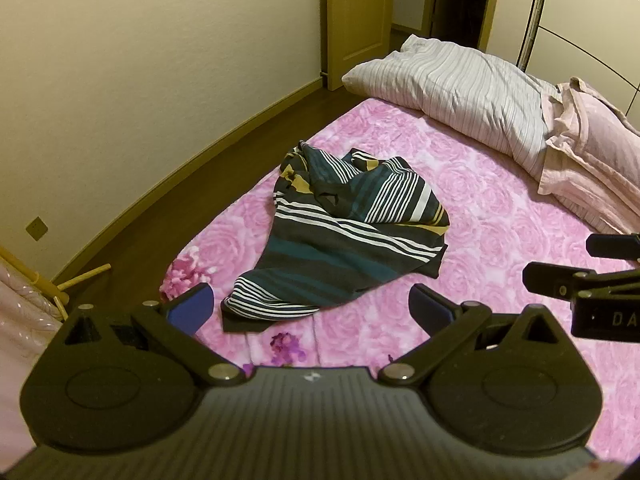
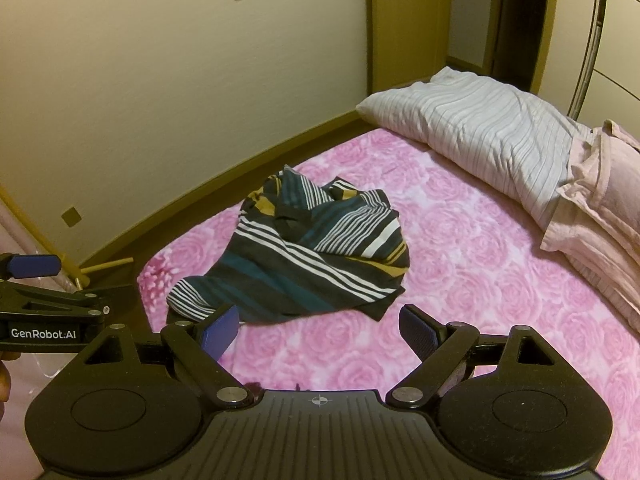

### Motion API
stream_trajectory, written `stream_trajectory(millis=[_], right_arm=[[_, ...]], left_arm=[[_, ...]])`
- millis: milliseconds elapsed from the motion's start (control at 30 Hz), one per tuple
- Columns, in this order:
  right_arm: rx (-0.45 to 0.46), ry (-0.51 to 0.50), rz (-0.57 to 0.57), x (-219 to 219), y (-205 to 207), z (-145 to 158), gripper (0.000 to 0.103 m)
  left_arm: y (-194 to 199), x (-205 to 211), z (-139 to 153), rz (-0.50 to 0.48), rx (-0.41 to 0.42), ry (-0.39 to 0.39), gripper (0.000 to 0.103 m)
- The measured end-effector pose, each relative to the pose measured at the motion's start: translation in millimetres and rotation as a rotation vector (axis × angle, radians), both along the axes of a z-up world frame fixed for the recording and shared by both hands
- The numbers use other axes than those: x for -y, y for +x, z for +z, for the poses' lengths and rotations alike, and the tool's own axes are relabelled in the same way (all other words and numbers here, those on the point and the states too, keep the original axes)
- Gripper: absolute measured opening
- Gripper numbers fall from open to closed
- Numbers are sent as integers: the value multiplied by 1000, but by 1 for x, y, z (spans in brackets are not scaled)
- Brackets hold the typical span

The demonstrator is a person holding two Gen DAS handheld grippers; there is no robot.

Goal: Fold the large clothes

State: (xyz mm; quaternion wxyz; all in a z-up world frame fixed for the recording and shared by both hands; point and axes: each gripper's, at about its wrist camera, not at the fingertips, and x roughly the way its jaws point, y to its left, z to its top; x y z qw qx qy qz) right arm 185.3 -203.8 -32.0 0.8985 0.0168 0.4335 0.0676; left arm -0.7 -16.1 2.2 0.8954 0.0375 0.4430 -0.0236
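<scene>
A dark striped garment (image 1: 340, 232) with white, teal and mustard bands lies crumpled in a heap on the pink rose-patterned bed (image 1: 472, 272). In the right wrist view the same garment (image 2: 304, 264) sits just beyond the fingers. My left gripper (image 1: 310, 306) is open above the near hem of the heap, holding nothing. My right gripper (image 2: 320, 330) is open too, hovering over the bedcover just short of the cloth. Each gripper shows at the edge of the other's view: the right gripper (image 1: 560, 264) at the right, the left gripper (image 2: 32, 280) at the left.
A striped pillow (image 1: 460, 92) and a pink folded quilt (image 1: 592, 152) lie at the head of the bed, far right. The bed's left edge drops to a dark wooden floor (image 1: 168, 192) along a cream wall. A door (image 2: 400, 20) stands beyond.
</scene>
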Motion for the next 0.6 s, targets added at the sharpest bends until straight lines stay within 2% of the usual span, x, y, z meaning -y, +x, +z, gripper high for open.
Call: stream_trajectory(millis=[600], right_arm=[[0, -1, -1, -1, 0, 0, 84]], left_arm=[[1, -3, -1, -8, -1, -4, 102]])
